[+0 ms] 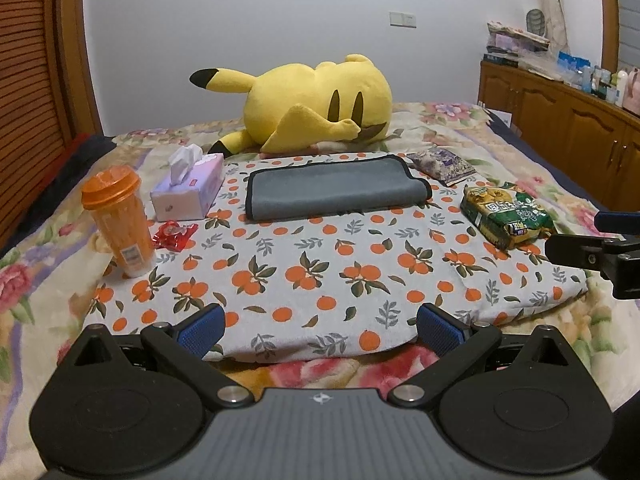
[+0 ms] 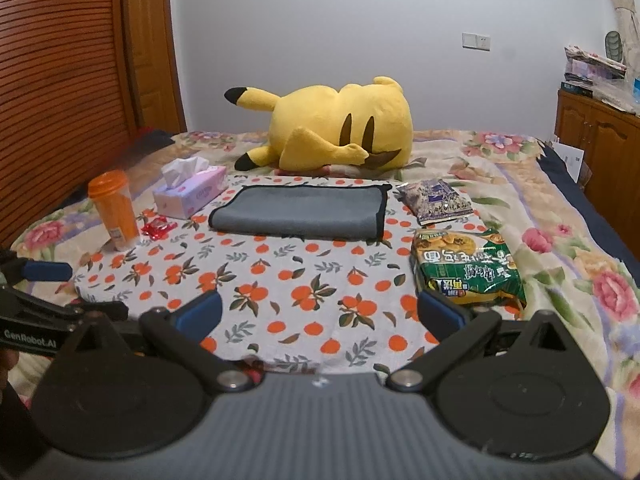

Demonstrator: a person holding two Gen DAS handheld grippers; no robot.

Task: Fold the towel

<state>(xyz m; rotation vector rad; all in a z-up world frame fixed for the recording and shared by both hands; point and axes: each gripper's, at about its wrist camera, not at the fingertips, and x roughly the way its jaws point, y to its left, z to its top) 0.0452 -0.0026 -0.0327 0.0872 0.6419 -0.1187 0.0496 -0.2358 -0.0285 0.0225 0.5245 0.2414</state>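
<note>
A grey towel with a black hem (image 1: 334, 189) lies folded over on an orange-print cloth (image 1: 320, 276) on the bed; it also shows in the right wrist view (image 2: 300, 210). My left gripper (image 1: 320, 326) is open and empty, near the cloth's front edge, well short of the towel. My right gripper (image 2: 320, 314) is open and empty, also over the cloth's front part. The right gripper shows at the right edge of the left wrist view (image 1: 596, 248), and the left gripper at the left edge of the right wrist view (image 2: 48, 292).
On the cloth's left stand an orange bottle (image 1: 118, 220), a tissue box (image 1: 188, 190) and a red wrapper (image 1: 174, 234). On the right lie a green noodle pack (image 1: 506, 214) and a purple packet (image 1: 442, 162). A yellow plush (image 1: 316, 106) lies behind the towel. Wooden cabinets (image 1: 560, 120) stand at right.
</note>
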